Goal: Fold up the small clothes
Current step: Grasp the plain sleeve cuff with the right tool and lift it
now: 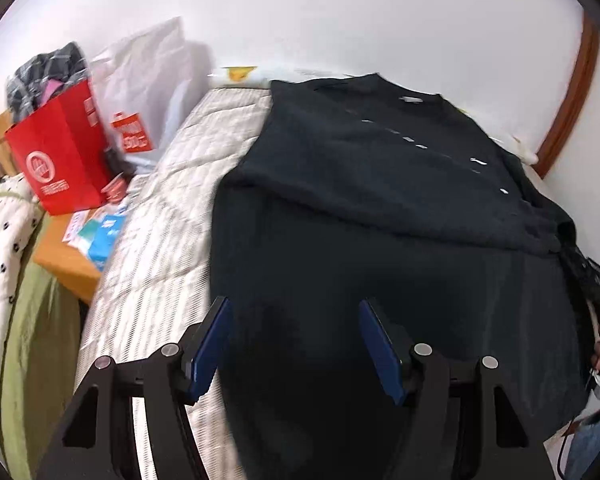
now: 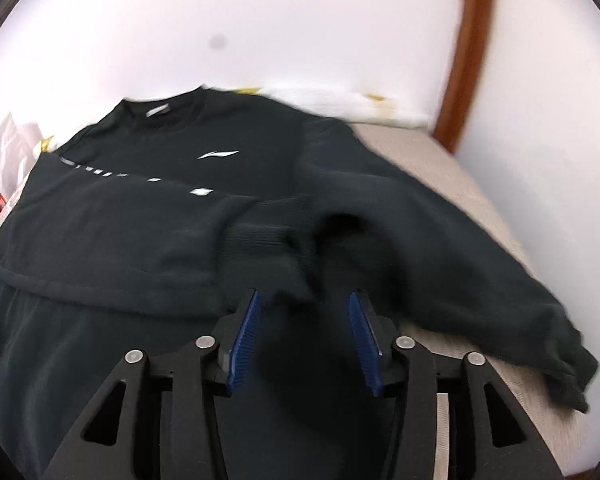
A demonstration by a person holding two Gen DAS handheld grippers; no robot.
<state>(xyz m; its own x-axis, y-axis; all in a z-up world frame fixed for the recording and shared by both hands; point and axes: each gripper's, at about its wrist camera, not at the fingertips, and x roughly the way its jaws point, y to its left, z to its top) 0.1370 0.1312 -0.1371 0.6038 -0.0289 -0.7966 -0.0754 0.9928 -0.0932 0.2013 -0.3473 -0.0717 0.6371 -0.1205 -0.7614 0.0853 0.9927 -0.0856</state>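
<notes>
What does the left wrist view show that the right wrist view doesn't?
Only the left wrist view: a red paper bag stuffed with clothes, a white plastic bag, papers on a wooden surface, and the left gripper, jaws open above the fabric. Only the right wrist view: the swoosh logo, a sleeve across the bed, and the right gripper, jaws open. Both: the black sweatshirt on the quilted bed.

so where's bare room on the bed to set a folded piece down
Two free strips of mattress: one left of the sweatshirt, running toward the white bag, and one right of the sleeve along the wall. Crowded: the red bag and papers on the wooden stand, and the middle, which the sweatshirt covers.
</notes>
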